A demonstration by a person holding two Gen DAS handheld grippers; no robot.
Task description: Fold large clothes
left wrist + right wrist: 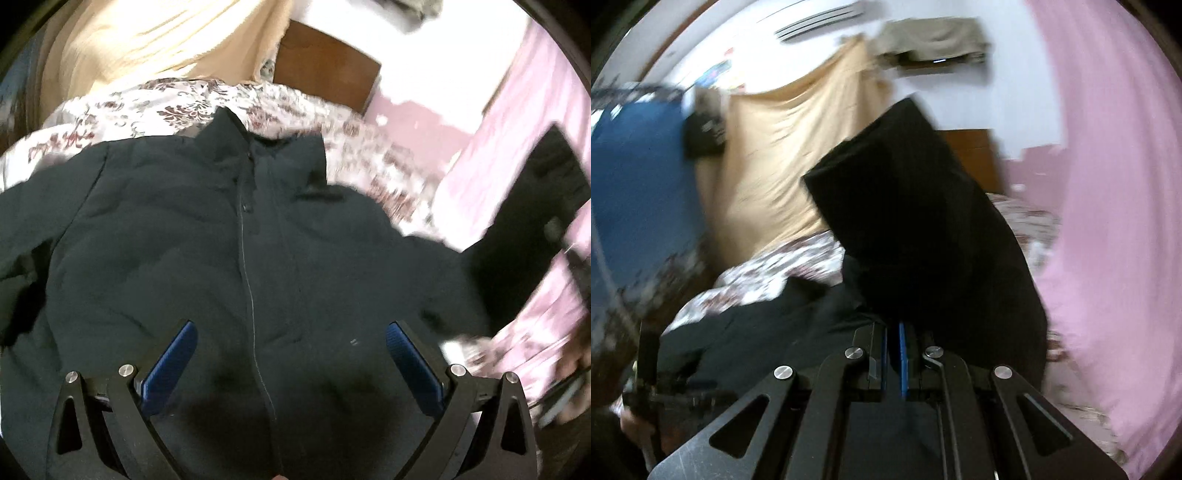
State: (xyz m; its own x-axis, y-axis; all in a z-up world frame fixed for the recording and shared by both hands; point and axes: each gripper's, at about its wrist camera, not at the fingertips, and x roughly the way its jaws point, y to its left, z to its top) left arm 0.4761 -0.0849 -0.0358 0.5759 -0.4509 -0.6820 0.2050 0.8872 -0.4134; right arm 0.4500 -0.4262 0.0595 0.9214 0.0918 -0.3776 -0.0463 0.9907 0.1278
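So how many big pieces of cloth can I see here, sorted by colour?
Dark: 1, the jacket
Floral: 1, the bedspread
Beige: 1, the hanging sheet
Pink: 1, the curtain
Blue: 1, the blurred cloth
Total: 5

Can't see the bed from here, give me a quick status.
Left gripper open, empty above jacket. Right gripper shut on lifted sleeve. Nothing blocking on bedspread.

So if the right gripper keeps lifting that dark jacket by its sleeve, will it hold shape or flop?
Probably flop: the sleeve already bends and drapes from the shut right gripper. The jacket looks puffy, likely light yet bulky. Its body may drag over the bedspread.
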